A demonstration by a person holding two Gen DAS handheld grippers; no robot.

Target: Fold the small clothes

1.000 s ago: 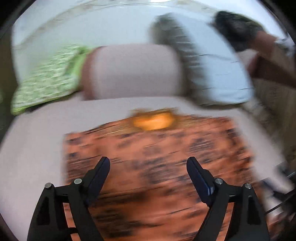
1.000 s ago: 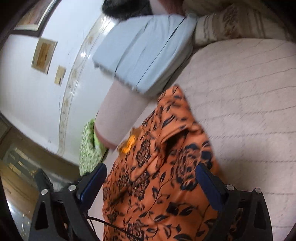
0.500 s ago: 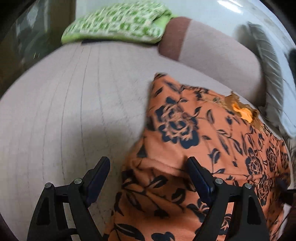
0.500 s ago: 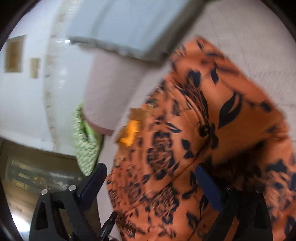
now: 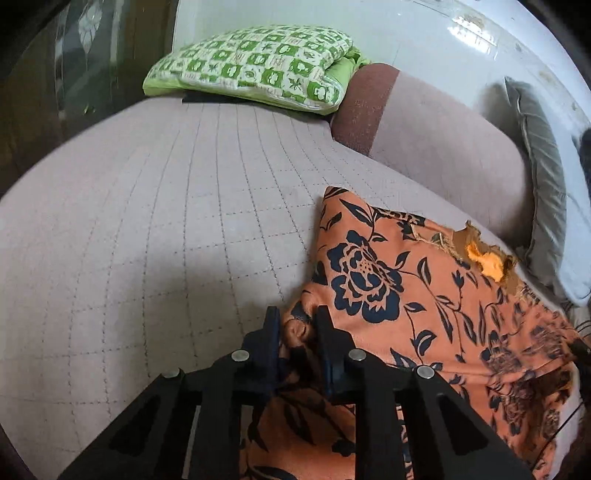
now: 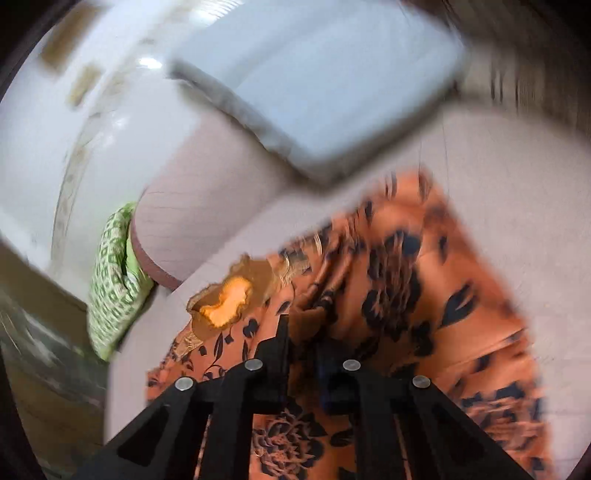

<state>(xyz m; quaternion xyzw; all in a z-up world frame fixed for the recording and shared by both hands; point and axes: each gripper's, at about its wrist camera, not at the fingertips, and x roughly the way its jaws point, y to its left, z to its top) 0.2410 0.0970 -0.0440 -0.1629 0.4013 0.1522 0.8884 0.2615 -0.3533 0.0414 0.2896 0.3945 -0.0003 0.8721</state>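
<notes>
Pale pink quilted fabric covers the bed (image 5: 155, 229), the largest thing in either view, its stitched grid running back to a pink bolster (image 5: 443, 147) with a brown end band that lies along the far edge against a white wall (image 5: 424, 33). A light grey-blue pillow (image 6: 325, 74) rests on top of the bolster on the right; in the right wrist view it is blurred. At the far left end of the bolster lies a green-and-white checked pillow (image 5: 258, 62).

The orange garment (image 5: 424, 295), printed with dark blue flowers and leaves, lies spread on the bed in front of the bolster, its neckline with a brighter orange inner patch (image 5: 487, 262) turned toward the bolster. Its near parts are bunched and creased where the two claws meet it.

The left claw (image 5: 297, 328) has just been closing and now stands narrow, its black fingers (image 5: 271, 332) pinching a raised fold at the left near edge of the garment, the cloth puckered between the pads. The right claw (image 6: 301, 347) has likewise just been closing and is drawn nearly together, with a ridge of the orange cloth gathered between its fingers (image 6: 282, 339) just below the neckline patch; this view is smeared, so the exact spot of the pinch on the garment is hard to place.
</notes>
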